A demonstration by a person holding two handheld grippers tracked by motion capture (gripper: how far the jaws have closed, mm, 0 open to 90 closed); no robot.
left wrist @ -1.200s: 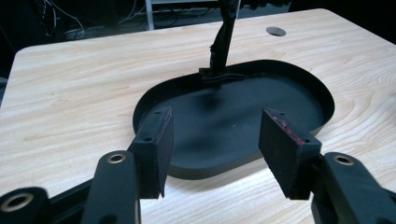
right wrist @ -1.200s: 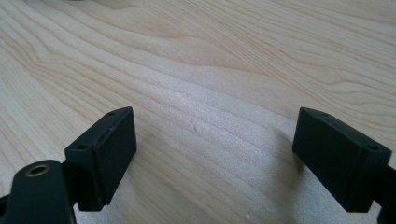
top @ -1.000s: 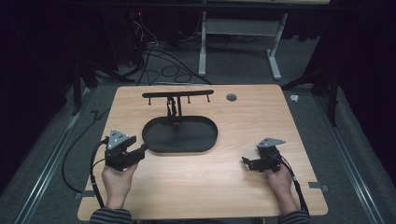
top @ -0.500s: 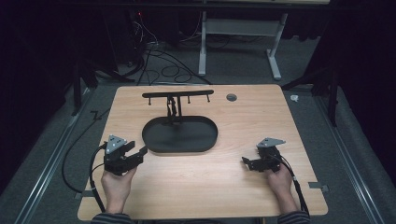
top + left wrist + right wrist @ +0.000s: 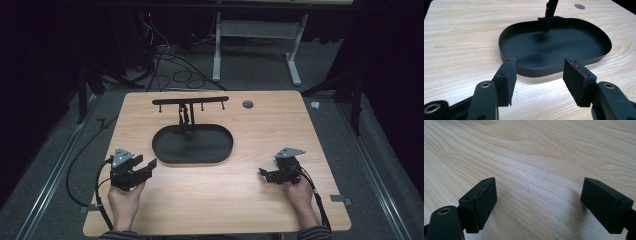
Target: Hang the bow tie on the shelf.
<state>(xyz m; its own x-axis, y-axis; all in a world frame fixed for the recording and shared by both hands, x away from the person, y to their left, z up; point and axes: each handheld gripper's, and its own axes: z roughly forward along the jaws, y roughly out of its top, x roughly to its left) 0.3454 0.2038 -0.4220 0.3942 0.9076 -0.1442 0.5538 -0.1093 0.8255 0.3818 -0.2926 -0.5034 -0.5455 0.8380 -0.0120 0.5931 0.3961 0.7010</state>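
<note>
A: Quick status, anything changed since a sec ago?

B: Barely. My left gripper (image 5: pixel 150 165) eased a touch nearer the black oval tray (image 5: pixel 165 155), maybe slightly twd the near edge of the wooden table (image 5: pixel 280 125). Right gripper (image 5: pixel 265 173) hasn't budged. Nothing picked up, so I'd say we're at the start, just lining up.

A: Jaws?

B: Left ones stand well apart, nothing btwn them. In the left gripper view the pads (image 5: pixel 507 80) frame the tray's near wall (image 5: pixel 536 71), near it but not touching. Right gripper's jaws also wide apart over bare wood, w/ nothing in them.

A: Where's the tray, and what's in it?

B: Mid-table, btwn me and the far edge, closer to my left hand (image 5: pixel 124 202). Inside looks empty, flat black floor. A post (image 5: pixel 186 117) rises from its back rim to a crossbar w/ small pegs (image 5: pixel 190 101); nothing hangs there.

A: Anything else on the table?

B: Just a round grey grommet (image 5: pixel 247 104) beyond the crossbar.
</note>
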